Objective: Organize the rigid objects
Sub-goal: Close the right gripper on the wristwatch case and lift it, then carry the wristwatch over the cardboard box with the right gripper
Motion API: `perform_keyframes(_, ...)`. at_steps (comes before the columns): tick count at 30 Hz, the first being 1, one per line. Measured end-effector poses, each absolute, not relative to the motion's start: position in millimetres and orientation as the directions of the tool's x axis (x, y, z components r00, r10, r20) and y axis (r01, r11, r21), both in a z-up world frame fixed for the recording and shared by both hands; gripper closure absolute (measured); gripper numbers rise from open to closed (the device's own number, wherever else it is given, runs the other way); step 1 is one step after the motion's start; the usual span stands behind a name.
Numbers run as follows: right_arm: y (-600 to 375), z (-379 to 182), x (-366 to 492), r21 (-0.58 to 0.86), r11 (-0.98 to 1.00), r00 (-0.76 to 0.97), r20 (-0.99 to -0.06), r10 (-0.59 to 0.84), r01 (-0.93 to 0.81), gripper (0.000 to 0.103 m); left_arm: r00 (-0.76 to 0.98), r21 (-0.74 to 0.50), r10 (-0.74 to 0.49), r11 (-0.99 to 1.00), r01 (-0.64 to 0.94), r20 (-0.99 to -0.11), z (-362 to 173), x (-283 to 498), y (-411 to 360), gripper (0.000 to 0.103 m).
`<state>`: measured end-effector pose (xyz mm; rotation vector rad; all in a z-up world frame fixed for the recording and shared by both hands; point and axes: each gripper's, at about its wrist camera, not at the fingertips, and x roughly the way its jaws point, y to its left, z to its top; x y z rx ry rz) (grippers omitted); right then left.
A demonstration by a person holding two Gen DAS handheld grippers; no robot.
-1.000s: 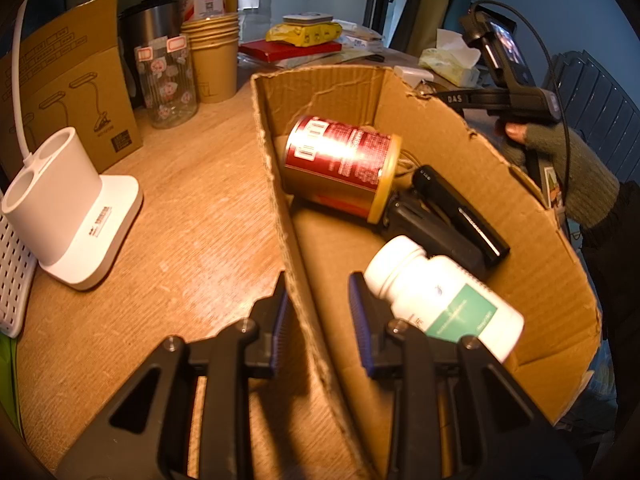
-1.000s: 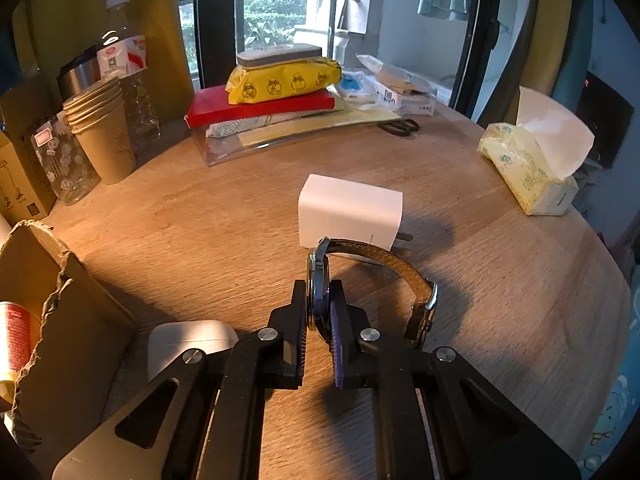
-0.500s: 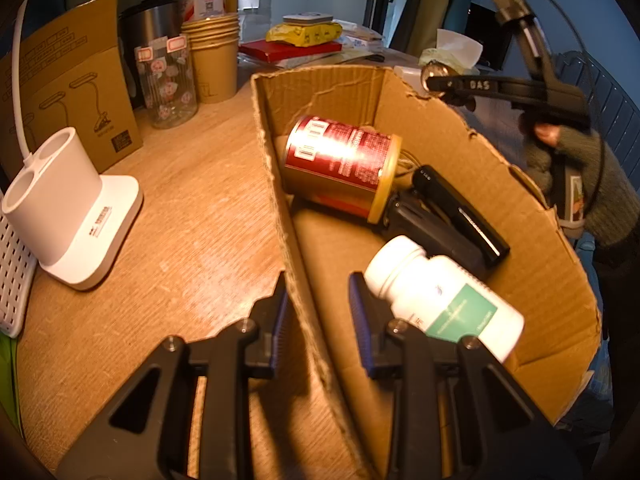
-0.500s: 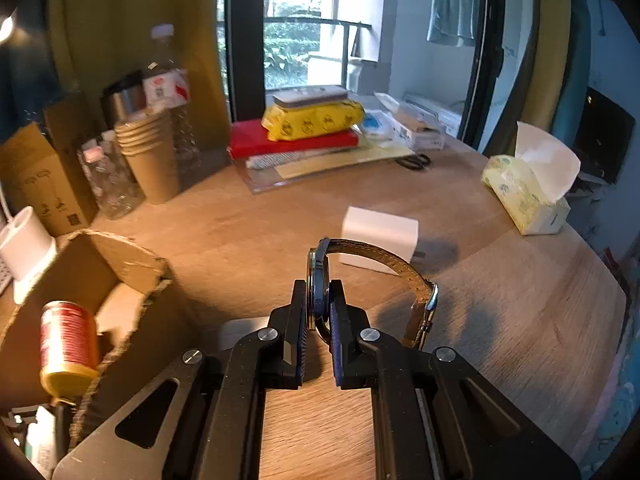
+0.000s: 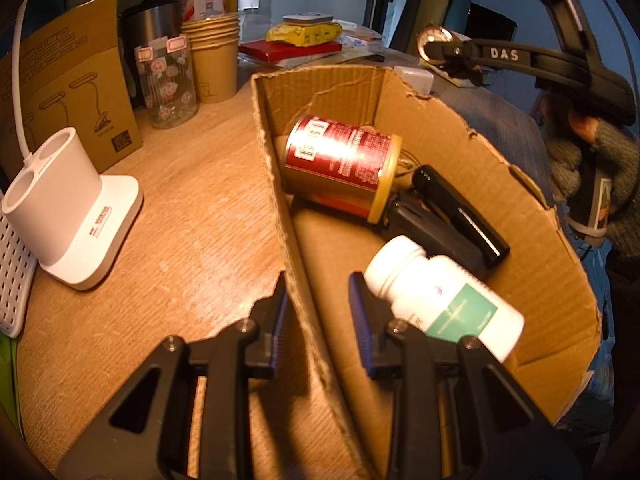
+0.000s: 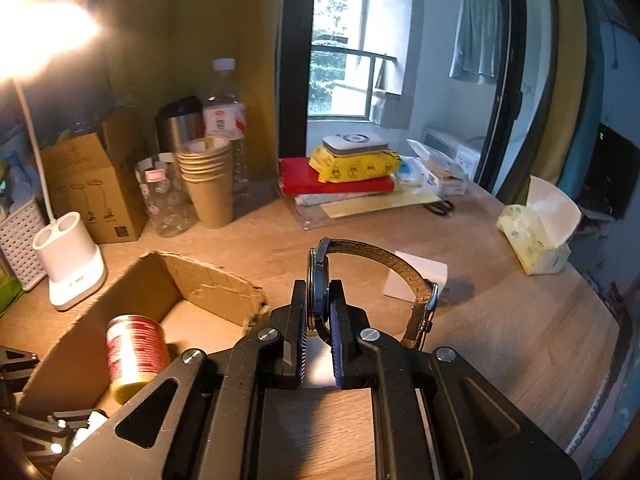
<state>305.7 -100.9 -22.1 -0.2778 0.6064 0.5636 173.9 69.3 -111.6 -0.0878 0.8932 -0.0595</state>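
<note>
My right gripper (image 6: 318,312) is shut on a wristwatch (image 6: 320,280) with a brown leather strap and holds it in the air over the table, just right of the cardboard box (image 6: 208,284). In the left wrist view the watch (image 5: 434,42) hangs above the box's far right corner. My left gripper (image 5: 318,320) is open, its jaws straddling the box's near left wall (image 5: 288,240) without closing on it. In the box lie a red can (image 5: 340,164), a white pill bottle (image 5: 444,298) and a black device (image 5: 452,220).
A white charger block (image 6: 416,276) and a tissue pack (image 6: 536,236) sit on the round wooden table to the right. Paper cups (image 6: 208,184), a glass jar (image 5: 168,80), a white lamp base (image 5: 68,208) and a book stack (image 6: 340,180) stand behind and left.
My right gripper has risen with the watch and swung left toward the box; the box interior now shows in its view. My left gripper has not moved.
</note>
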Motion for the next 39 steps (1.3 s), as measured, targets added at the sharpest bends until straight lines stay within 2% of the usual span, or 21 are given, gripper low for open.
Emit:
perform_keyframes(17,-74,-15,282,-0.082,0.757,0.638,-0.603,0.48,-0.648,0.092,0.626,-0.101,-0.088,0.995,0.015,-0.775,-112,174,69,0.073)
perform_keyframes(39,-25,-39,265,-0.124,0.66,0.55,-0.676,0.49,-0.741,0.092,0.626,-0.101,-0.088,0.995,0.015,-0.775,-112,174,69,0.073)
